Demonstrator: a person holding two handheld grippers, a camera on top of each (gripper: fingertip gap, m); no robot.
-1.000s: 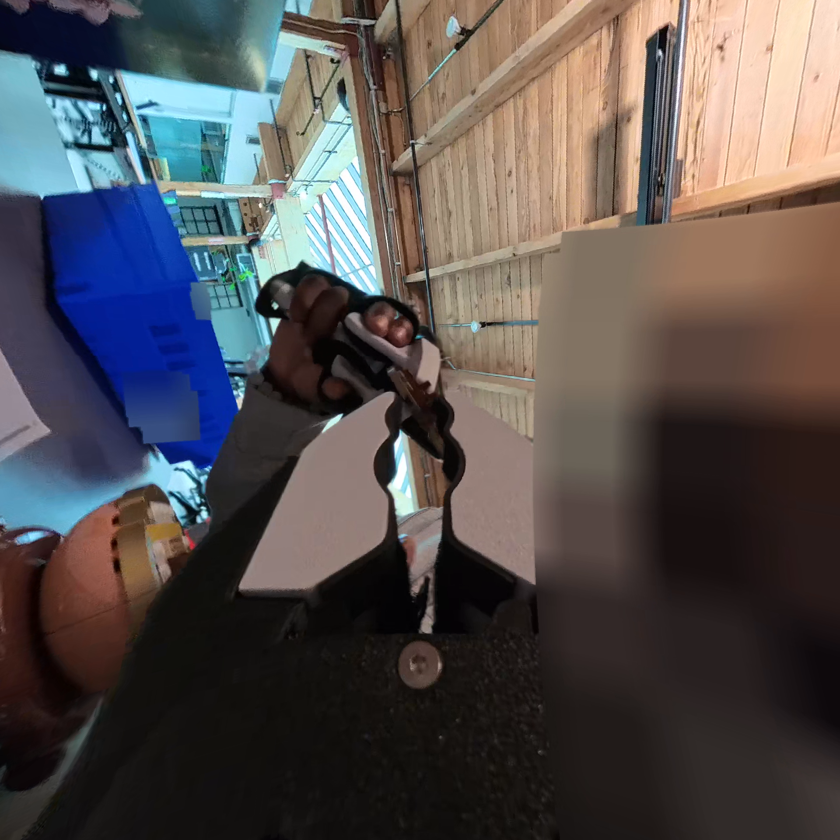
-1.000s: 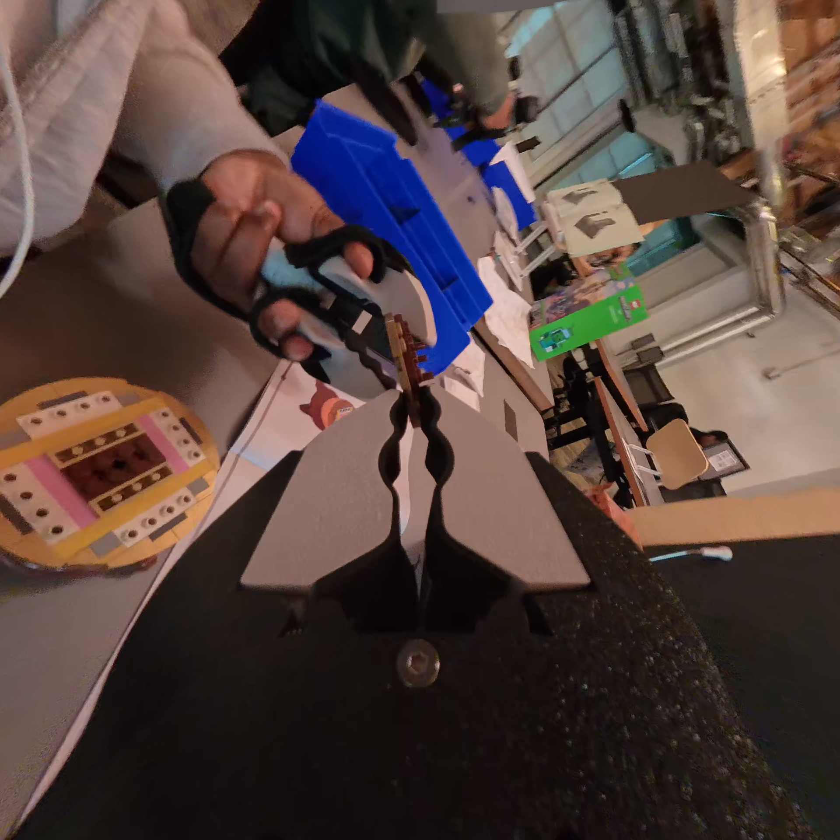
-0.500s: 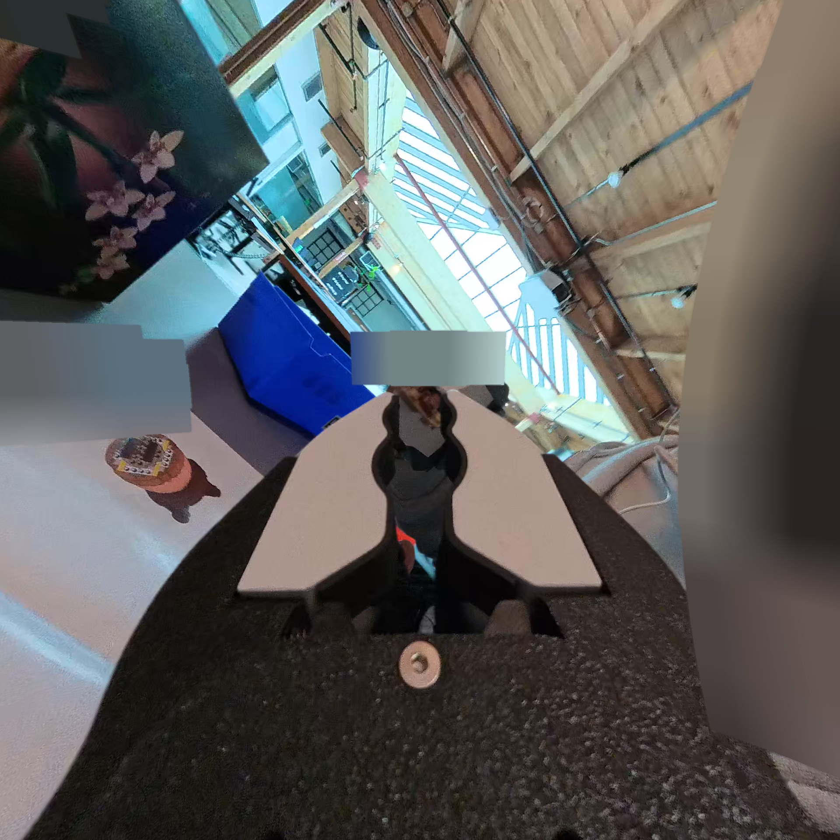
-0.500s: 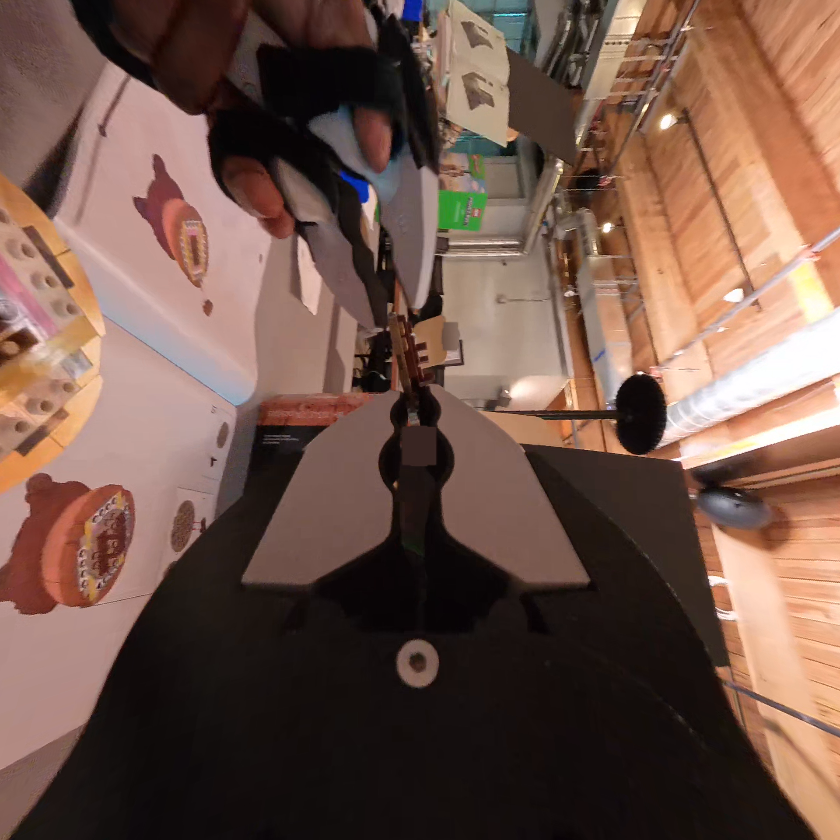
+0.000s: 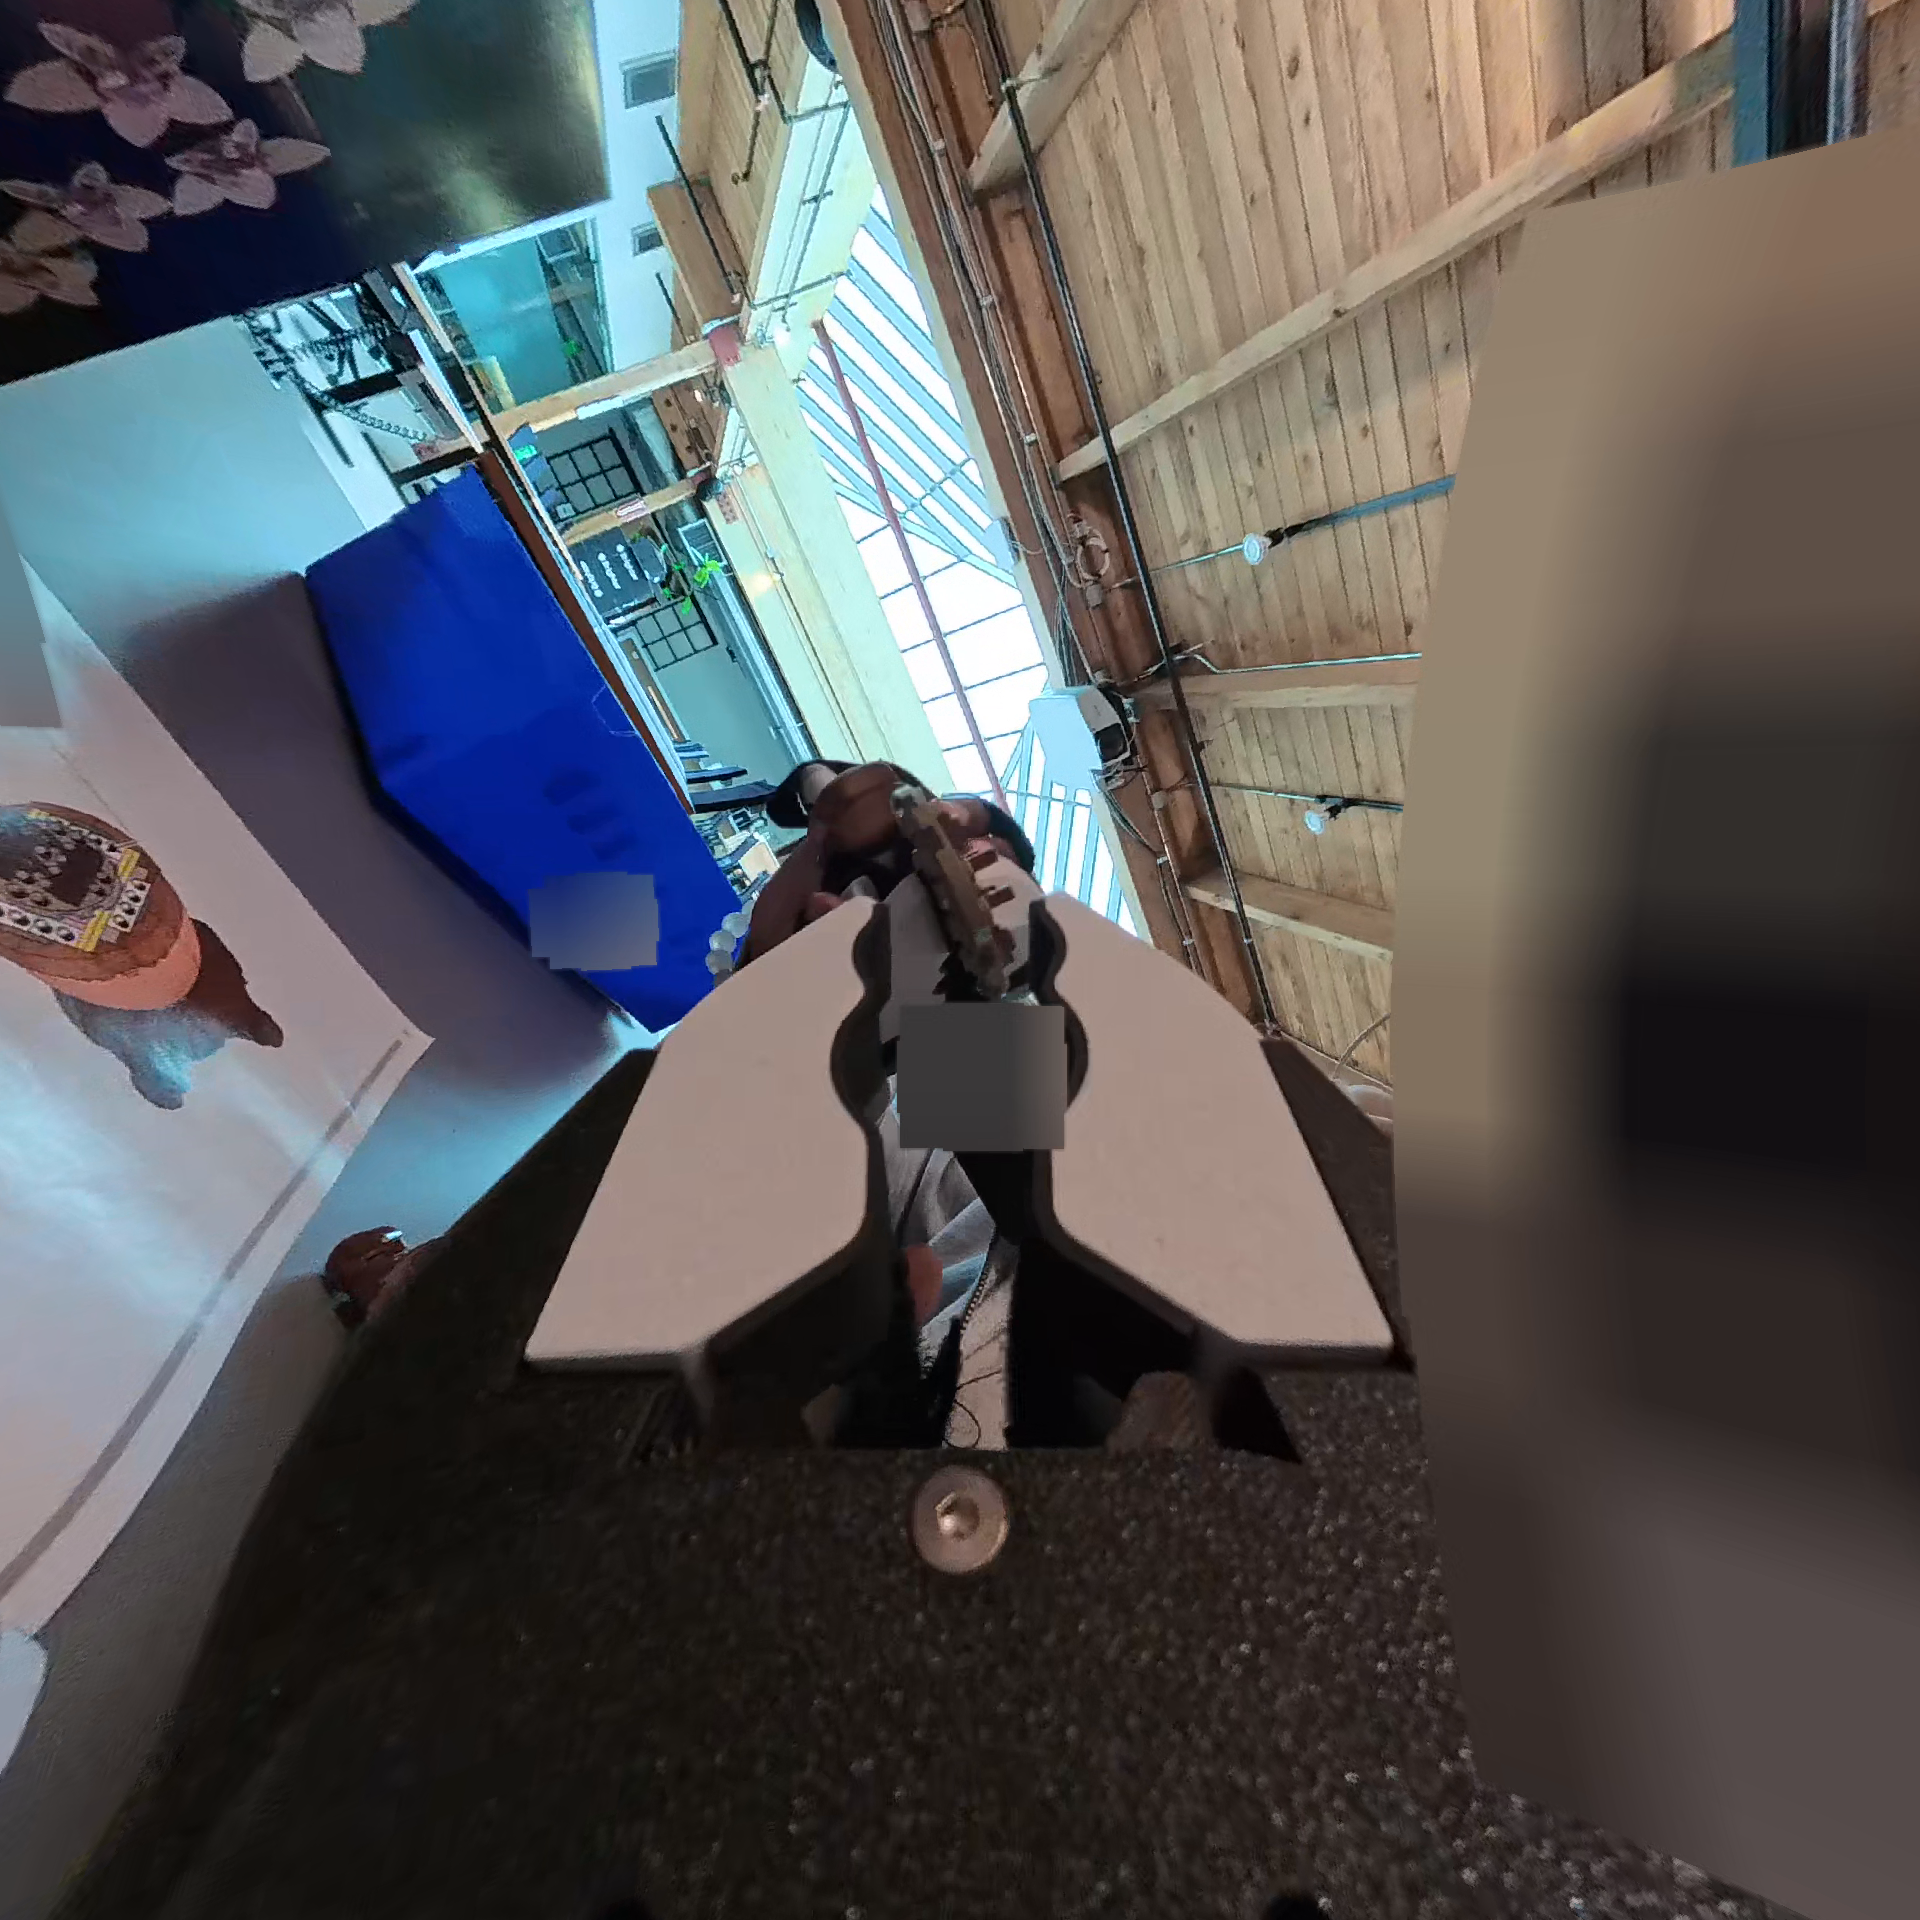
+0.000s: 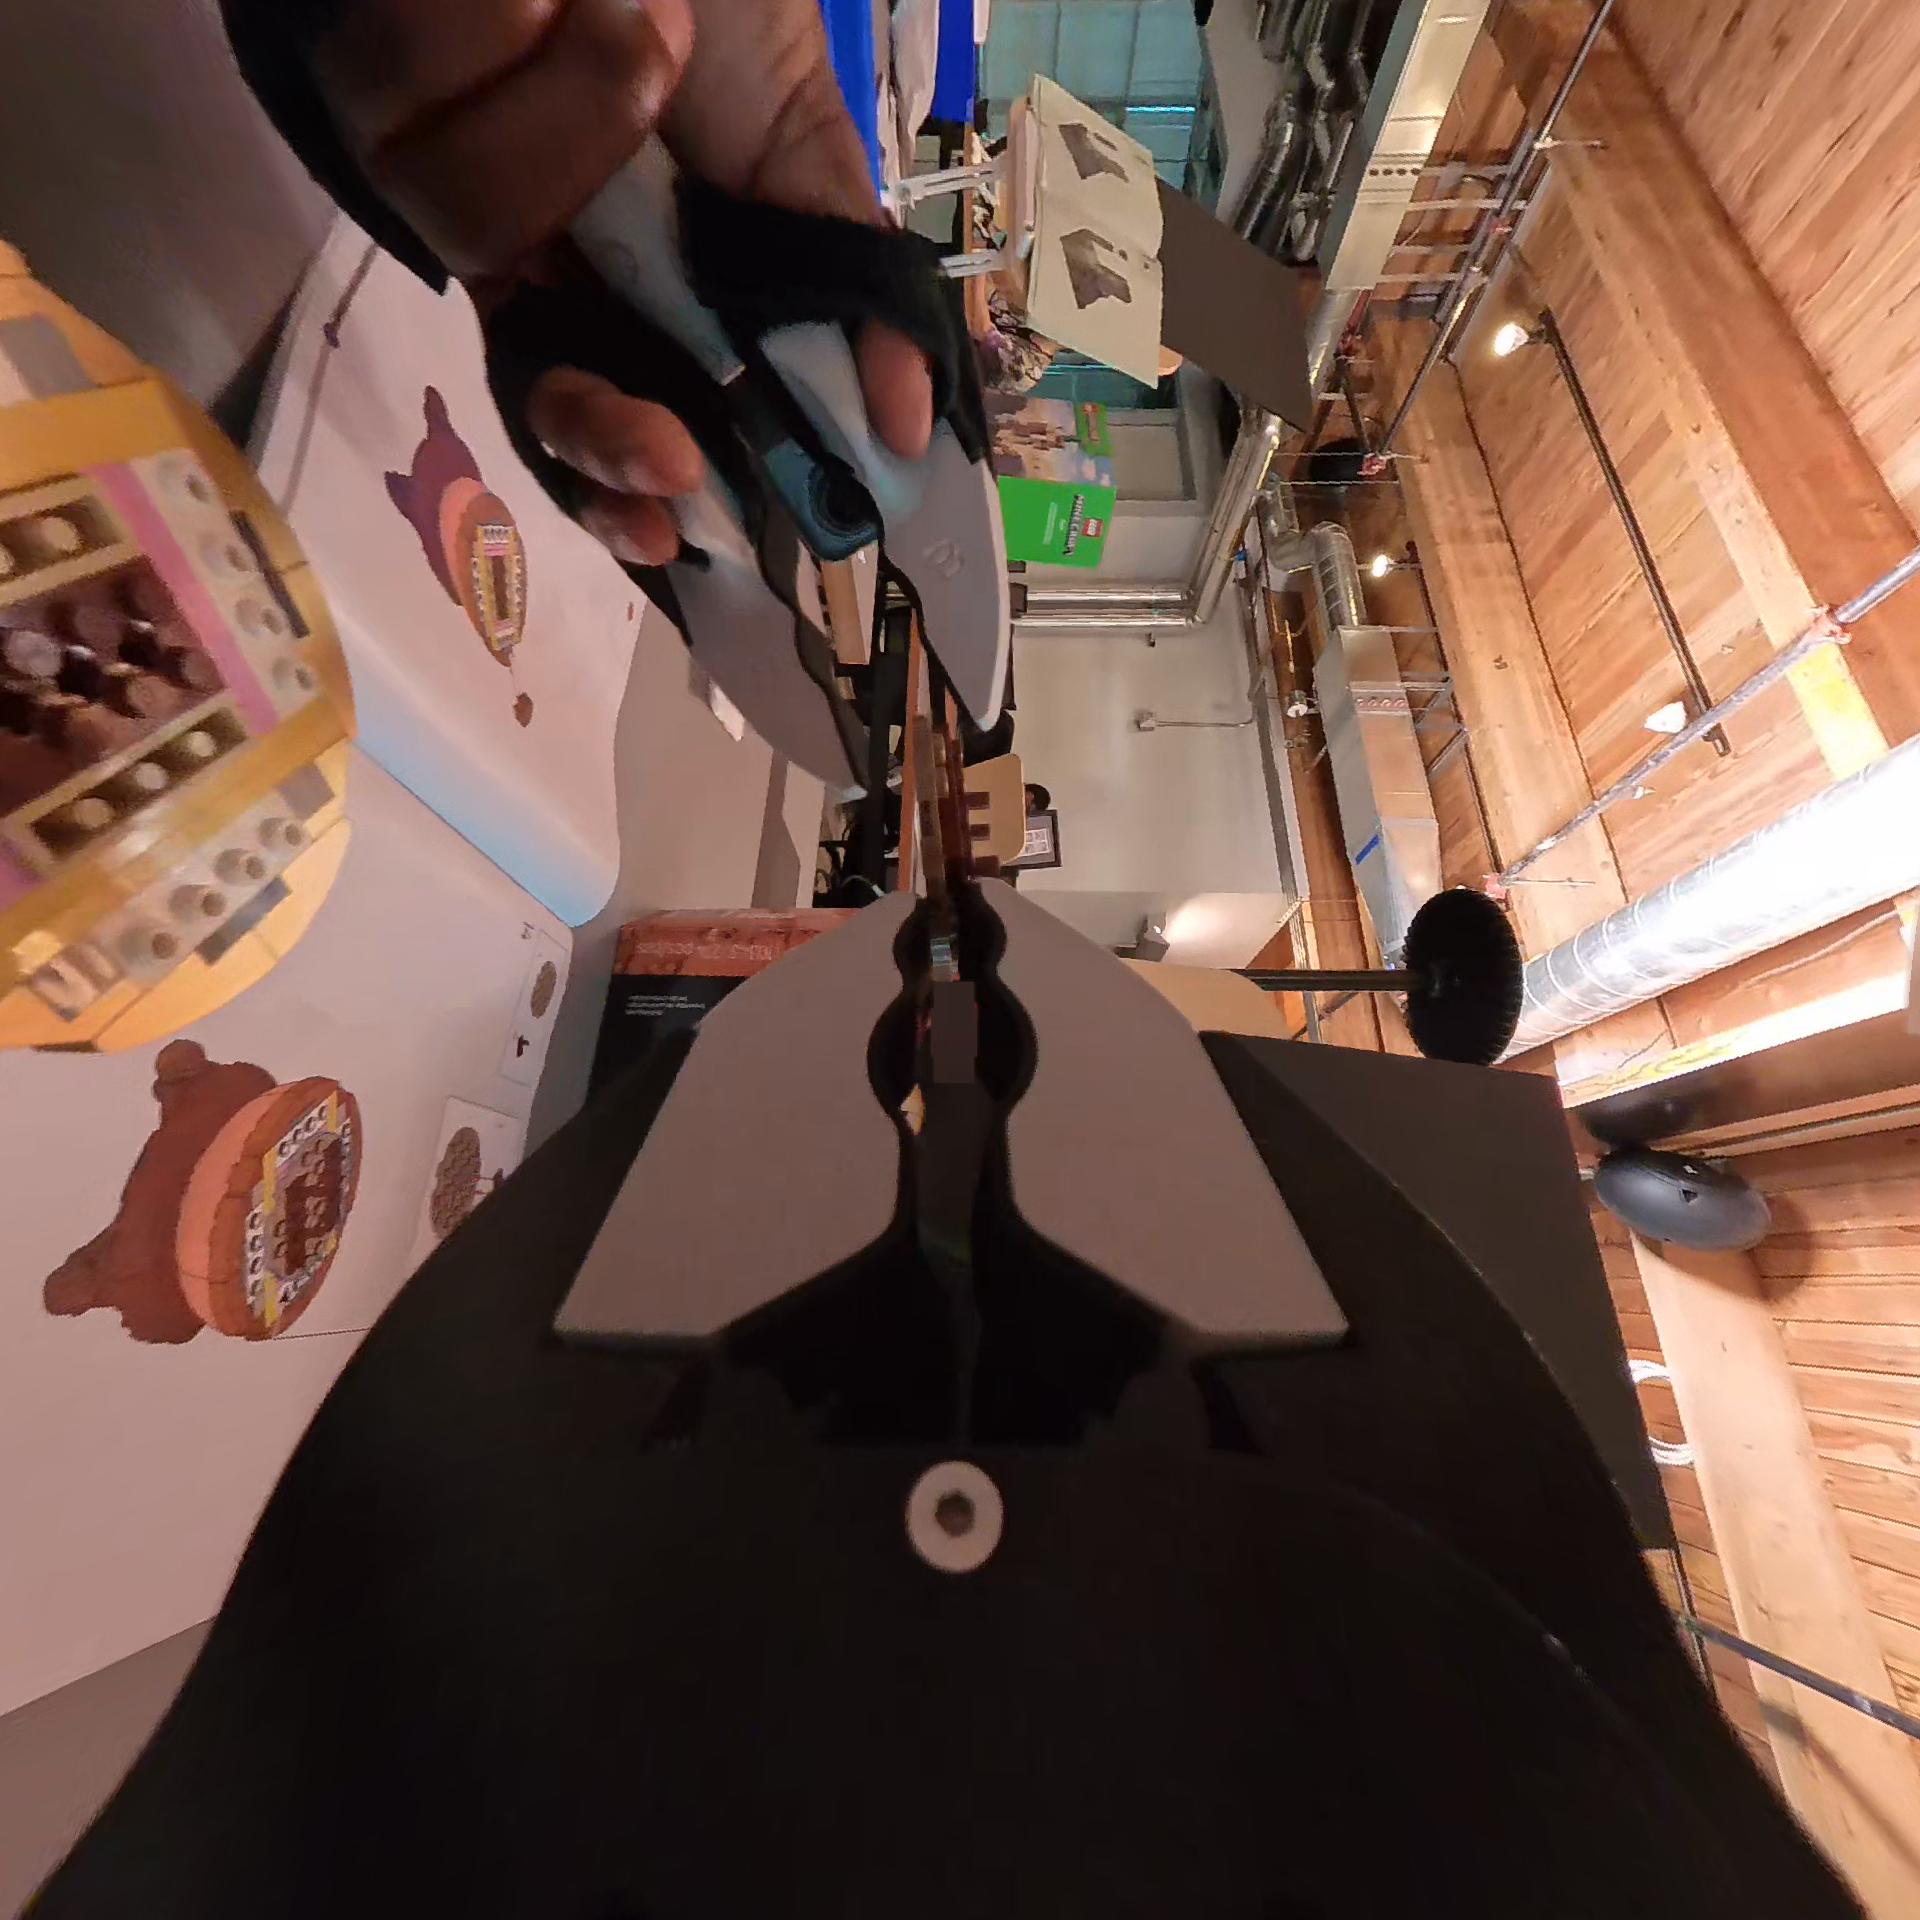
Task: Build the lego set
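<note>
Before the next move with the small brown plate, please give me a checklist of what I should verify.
1. Right gripper shut on the thin brown studded lego plate: ok.
2. Left gripper has its jaws apart around the plate's far end: ok.
3. Left jaws touching the plate: cannot tell.
4. Round yellow lego base in view: ok, blurred.
5. White instruction booklet lies open: ok.
</note>
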